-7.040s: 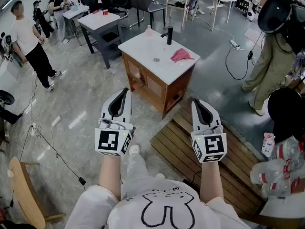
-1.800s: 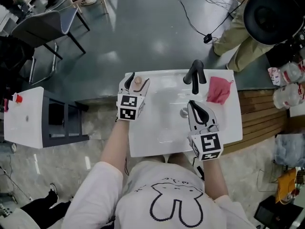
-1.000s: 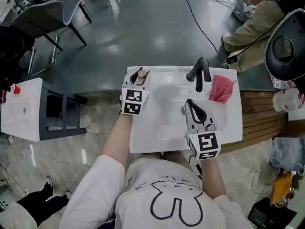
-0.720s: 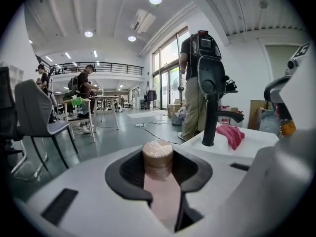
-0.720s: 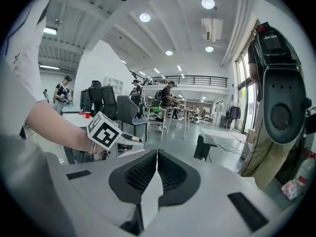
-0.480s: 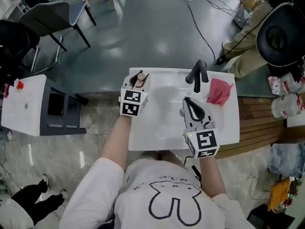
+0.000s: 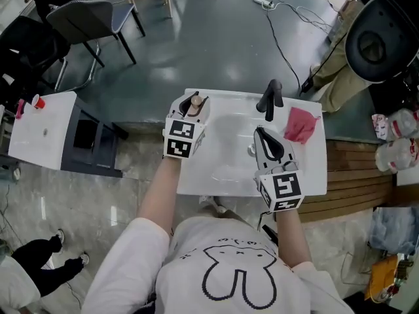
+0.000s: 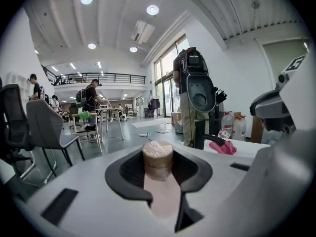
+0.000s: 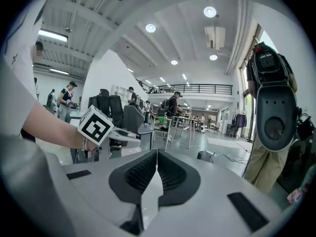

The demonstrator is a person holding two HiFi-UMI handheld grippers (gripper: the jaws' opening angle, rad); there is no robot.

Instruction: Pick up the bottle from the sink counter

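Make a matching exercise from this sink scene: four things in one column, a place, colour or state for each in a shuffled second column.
Things:
1. bottle
2. faucet
3. cloth
4. right gripper

Descriptions:
A. jaws together, nothing between them
B. pink, lying right of the faucet
C. black, standing upright
D. clamped between the jaws of the left gripper

Pairs: 1-D, 2-C, 3-B, 4-A

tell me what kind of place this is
Probably an open lab or workshop hall, not a bathroom: the sink counter stands alone on bare floor, with a chair, loose cables and a railed mezzanine around.
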